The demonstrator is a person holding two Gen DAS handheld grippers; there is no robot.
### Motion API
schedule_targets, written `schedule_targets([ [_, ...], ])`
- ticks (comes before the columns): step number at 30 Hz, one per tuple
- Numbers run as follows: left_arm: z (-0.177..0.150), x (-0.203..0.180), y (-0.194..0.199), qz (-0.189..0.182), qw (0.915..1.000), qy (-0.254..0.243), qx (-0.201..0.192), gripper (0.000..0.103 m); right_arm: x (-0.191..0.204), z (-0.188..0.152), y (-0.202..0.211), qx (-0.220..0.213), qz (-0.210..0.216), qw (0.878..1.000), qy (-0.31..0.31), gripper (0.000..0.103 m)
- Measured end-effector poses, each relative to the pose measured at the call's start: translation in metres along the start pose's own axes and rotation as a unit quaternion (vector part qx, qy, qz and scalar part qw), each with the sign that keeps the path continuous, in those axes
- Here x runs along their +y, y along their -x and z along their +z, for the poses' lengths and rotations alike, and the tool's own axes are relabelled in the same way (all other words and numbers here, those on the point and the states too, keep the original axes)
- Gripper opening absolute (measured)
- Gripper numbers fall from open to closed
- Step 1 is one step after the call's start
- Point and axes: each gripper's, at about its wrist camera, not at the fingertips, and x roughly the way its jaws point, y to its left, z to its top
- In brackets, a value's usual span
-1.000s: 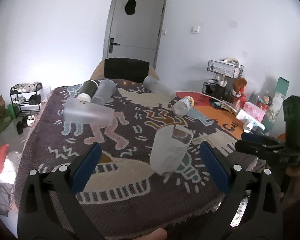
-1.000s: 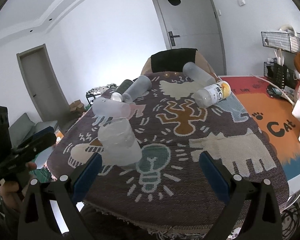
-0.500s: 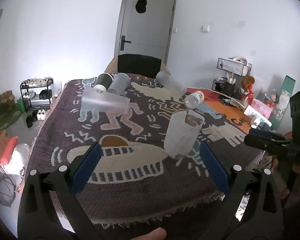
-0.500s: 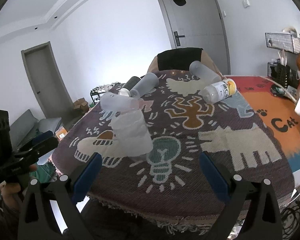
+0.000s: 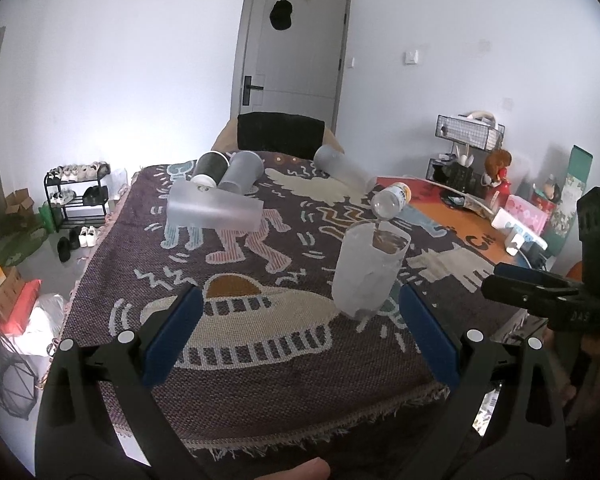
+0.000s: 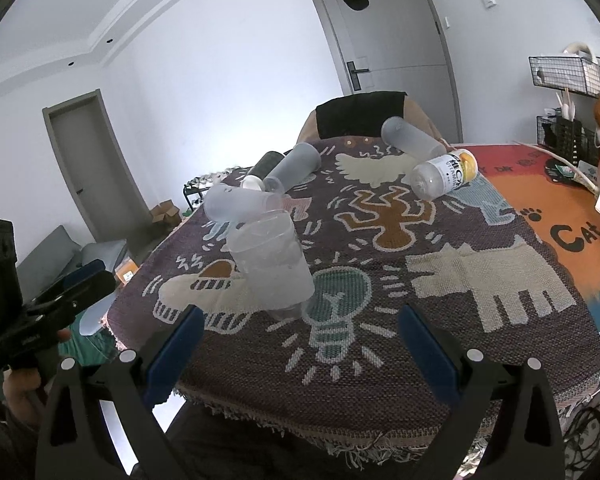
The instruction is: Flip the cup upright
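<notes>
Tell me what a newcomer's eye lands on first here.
A frosted cup standing mouth-up near the front of the patterned blanket, just ahead of the open left tongs and right tongs. Behind it, several cups lie on their sides, the nearest a frosted one, plus a yellow-capped bottle farther back on the right.

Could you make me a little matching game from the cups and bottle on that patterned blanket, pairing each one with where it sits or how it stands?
Things:
1. Frosted clear plastic cup nearest the grippers
2. Black cup with white lid
3. Clear plastic bottle with yellow cap
4. Long frosted tumbler

States:
A. On its side, at the far left, beside a grey cup
B. Standing mouth up
C. On its side over the pink figure
D. On its side beside the orange mat

Pairs: 1-B, 2-A, 3-D, 4-C
</notes>
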Motion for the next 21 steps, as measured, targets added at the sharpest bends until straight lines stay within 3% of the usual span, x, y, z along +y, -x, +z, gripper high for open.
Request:
schedule_targets([
  [21, -0.0021, 0.004, -0.002, 0.013, 0.9999, 0.004, 0.001, 0.097, -0.0025, -0.0034, -0.0034, 0.003, -0.004, 1.0, 0.001, 0.095],
])
